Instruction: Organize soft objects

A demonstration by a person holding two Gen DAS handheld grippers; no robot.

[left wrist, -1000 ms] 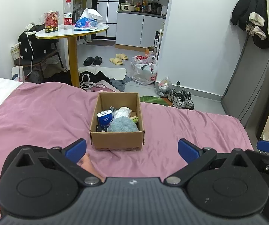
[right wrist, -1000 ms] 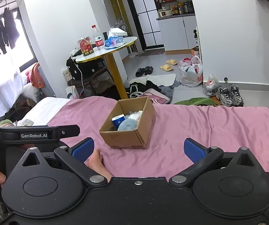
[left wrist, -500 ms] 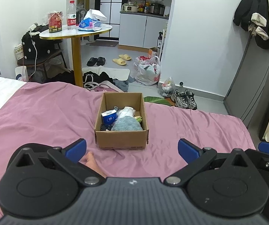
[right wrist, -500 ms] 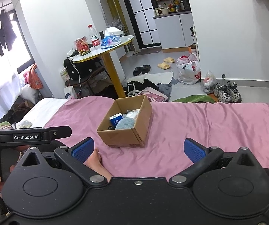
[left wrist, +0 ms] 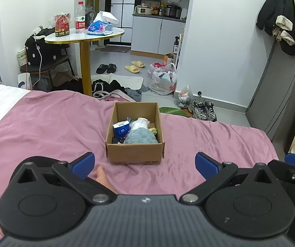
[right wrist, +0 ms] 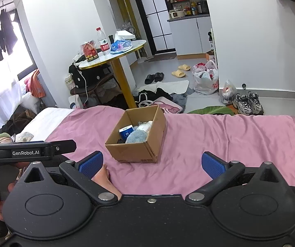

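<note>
Cardboard box (left wrist: 135, 135) at 12 o'clock ahead of both tools, on pink bed sheet (left wrist: 44, 127) | holds blue fluffy toy (left wrist: 141, 136), blue tissue pack (left wrist: 121, 129), white wrapped item (left wrist: 139, 123) | left tool (left wrist: 145, 162) spread, empty | right tool (right wrist: 151, 164) spread, empty.

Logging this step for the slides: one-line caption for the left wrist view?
Open left hand-held gripper faces a cardboard box of soft items on a pink bedsheet.

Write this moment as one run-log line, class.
left gripper: open, empty | right gripper: open, empty | cardboard box: on pink sheet, holds blue plush, tissue pack
</note>
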